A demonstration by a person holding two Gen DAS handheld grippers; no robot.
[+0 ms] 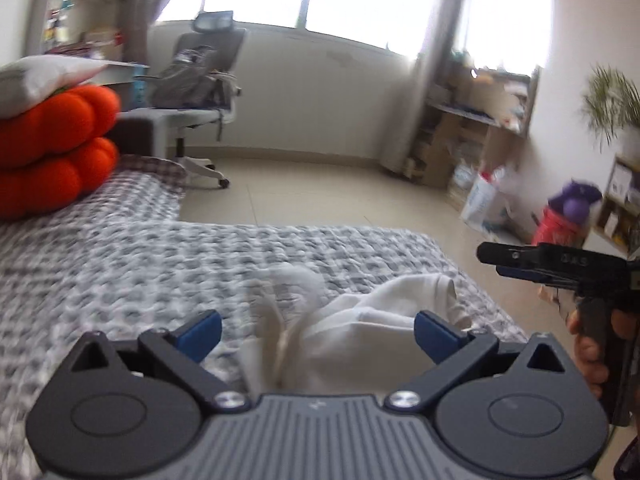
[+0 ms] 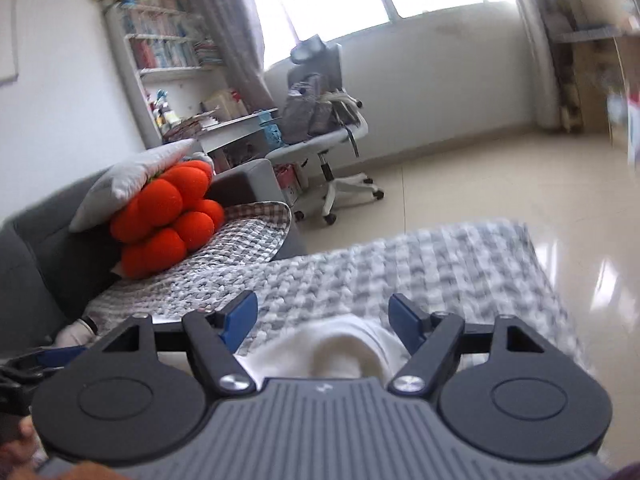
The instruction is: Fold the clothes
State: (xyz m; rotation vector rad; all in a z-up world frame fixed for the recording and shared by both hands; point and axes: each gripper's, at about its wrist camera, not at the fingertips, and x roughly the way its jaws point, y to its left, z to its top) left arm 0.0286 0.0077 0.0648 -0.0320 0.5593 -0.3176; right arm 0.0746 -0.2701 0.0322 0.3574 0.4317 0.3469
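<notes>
Room: pale tiled floor (image 2: 480, 184) under a bright window on the far wall; a grey office chair (image 1: 200, 92) with a bag on its seat stands far left of centre; a bookshelf (image 2: 160, 48) fills the far left corner; cluttered shelving (image 1: 472, 128) runs along the far right
Bed: grey-and-white checked cover (image 1: 120, 272) spreads across the near half of both views (blurred in places); its far edge meets the floor
Cushions: an orange lobed cushion (image 1: 52, 148) lies on the far left of the cover; a pale pillow (image 1: 44, 76) rests on top of it
Garment: a white piece of clothing (image 1: 360, 320) lies crumpled on the near right part of the cover; a raised fold stands at its left side
Left gripper (image 1: 318, 334): jaws spread wide with the white cloth lying between the blue pads (image 1: 200, 334); whether they touch it, I cannot tell
Right gripper (image 2: 324, 320): jaws apart just above a bunched hump of the same cloth; in the left view it shows at the far right, held in a hand (image 1: 588, 356)
</notes>
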